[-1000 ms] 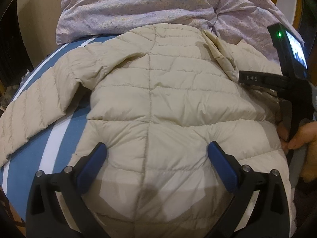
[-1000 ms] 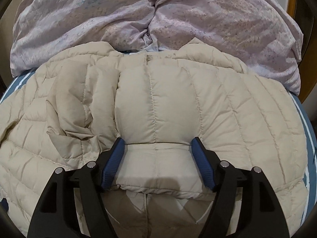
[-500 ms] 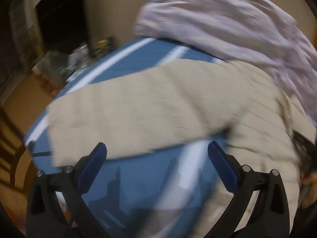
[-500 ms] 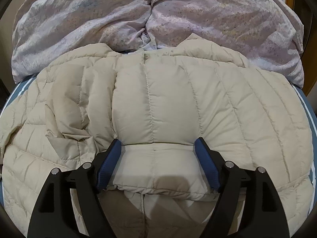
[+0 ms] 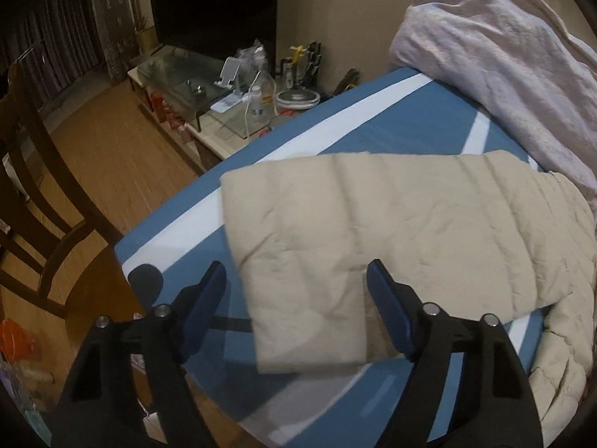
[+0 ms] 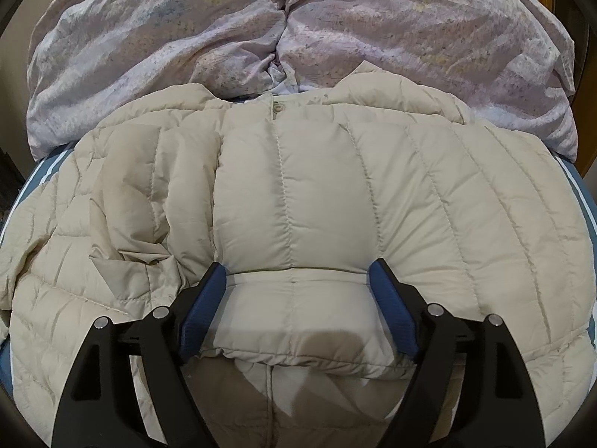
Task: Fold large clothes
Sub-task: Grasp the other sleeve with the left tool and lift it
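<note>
A cream quilted puffer jacket (image 6: 335, 201) lies spread on a blue bed with white stripes (image 5: 373, 119). In the left wrist view its sleeve (image 5: 335, 231) stretches left across the bed, cuff end toward me. My left gripper (image 5: 296, 280) is open, its blue fingers either side of the sleeve's cuff end, just above it. My right gripper (image 6: 296, 280) is open over the jacket body, its fingers straddling a folded-over sleeve or flap (image 6: 298, 313) lying on the jacket. Neither gripper holds anything.
A crumpled lilac duvet (image 6: 298, 37) is heaped at the bed's far side, also in the left wrist view (image 5: 503, 56). Left of the bed: a wooden chair (image 5: 33, 205), wooden floor, and a low glass-topped table (image 5: 209, 86) with bottles and clutter.
My left gripper has swung left from over the jacket's body to the outstretched sleeve's cuff end near the bed edge. My right gripper has stayed almost still, edging slightly back.
</note>
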Motion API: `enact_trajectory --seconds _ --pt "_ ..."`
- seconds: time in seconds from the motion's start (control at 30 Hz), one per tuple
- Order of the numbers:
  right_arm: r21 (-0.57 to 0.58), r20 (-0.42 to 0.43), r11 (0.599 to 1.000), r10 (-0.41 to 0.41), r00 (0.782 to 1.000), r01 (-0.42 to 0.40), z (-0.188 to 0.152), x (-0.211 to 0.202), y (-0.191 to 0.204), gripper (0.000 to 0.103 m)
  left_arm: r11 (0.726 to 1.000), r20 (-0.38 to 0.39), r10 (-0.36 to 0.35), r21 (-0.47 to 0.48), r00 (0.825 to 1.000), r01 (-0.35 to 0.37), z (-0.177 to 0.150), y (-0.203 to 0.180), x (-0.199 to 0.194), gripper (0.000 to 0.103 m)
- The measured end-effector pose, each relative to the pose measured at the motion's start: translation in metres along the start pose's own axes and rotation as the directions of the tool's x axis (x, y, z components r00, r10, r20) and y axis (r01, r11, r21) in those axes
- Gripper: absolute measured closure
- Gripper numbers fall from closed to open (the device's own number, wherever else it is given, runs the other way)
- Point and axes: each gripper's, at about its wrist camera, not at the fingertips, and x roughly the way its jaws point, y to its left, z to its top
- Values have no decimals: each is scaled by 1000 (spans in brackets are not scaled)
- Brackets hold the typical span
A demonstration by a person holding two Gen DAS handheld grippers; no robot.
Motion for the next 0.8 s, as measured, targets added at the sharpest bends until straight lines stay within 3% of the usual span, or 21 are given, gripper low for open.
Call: enact_trajectory --seconds 0.23,0.33,0.4,0.5,0.63,0.8 --pt "0 0 1000 0 1000 0 0 0 0 22 999 3 -29 -26 1000 29 -2 -2 4 49" --pt "1 0 1000 0 1000 0 0 1 0 22 999 11 -29 -27 1000 29 -2 -6 5 66" --pt "1 0 1000 -1 1000 1 0 1 0 21 998 10 -46 -31 999 46 -2 -8 5 83" --pt "1 0 1000 -1 1000 1 0 1 0 21 998 6 -50 -39 999 50 -1 -13 4 95" --pt "2 0 1000 0 1000 0 0 1 0 21 999 25 -45 -22 999 45 6 -29 -6 98" --pt "5 1 1000 3 1000 -3 -1 1 0 21 991 94 -134 40 987 130 21 -72 -39 98"
